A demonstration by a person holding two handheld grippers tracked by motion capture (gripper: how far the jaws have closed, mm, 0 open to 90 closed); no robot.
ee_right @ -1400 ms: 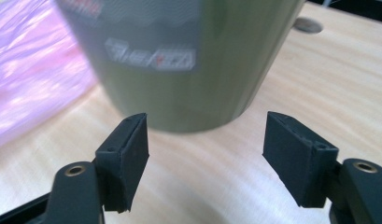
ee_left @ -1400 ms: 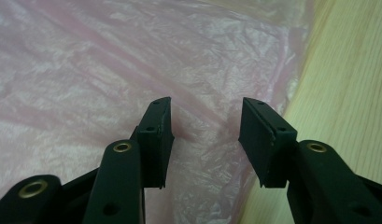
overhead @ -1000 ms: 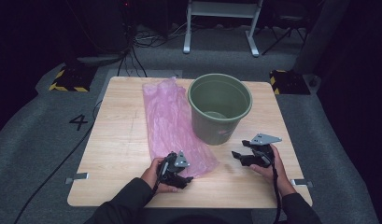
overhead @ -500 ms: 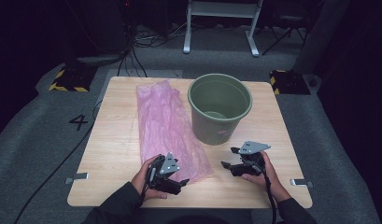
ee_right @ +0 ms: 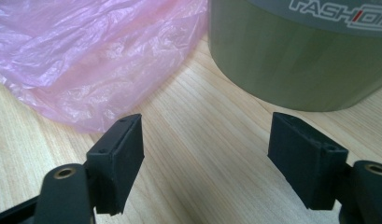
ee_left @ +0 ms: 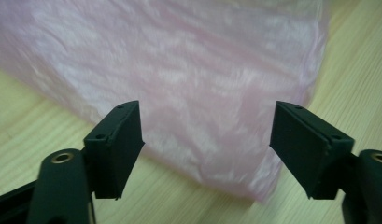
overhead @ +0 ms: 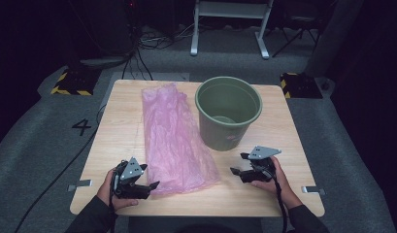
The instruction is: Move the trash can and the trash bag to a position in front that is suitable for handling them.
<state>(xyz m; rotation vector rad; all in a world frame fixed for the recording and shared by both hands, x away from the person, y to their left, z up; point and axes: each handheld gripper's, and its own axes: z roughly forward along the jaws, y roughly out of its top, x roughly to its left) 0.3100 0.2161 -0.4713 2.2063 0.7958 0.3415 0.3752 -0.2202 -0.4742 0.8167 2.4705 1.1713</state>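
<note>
The pink plastic bag (overhead: pixel 174 141) lies flat along the table's (overhead: pixel 118 126) middle, its near end just ahead of the left gripper (overhead: pixel 152 186), jaws spread wide. The right gripper (overhead: pixel 237 164), also released, hovers near the front edge beside the green bucket (overhead: pixel 228 114), apparently empty. Bare wood lies left of the bag.

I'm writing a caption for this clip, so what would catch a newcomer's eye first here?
The long pink plastic bag lying flat down the middle of the wooden table stands out most. Just right of it stands an upright green bucket. At the near edge, the left gripper, jaws open, sits at the bag's near left corner, while the right gripper points at it from the right, also open.
</note>
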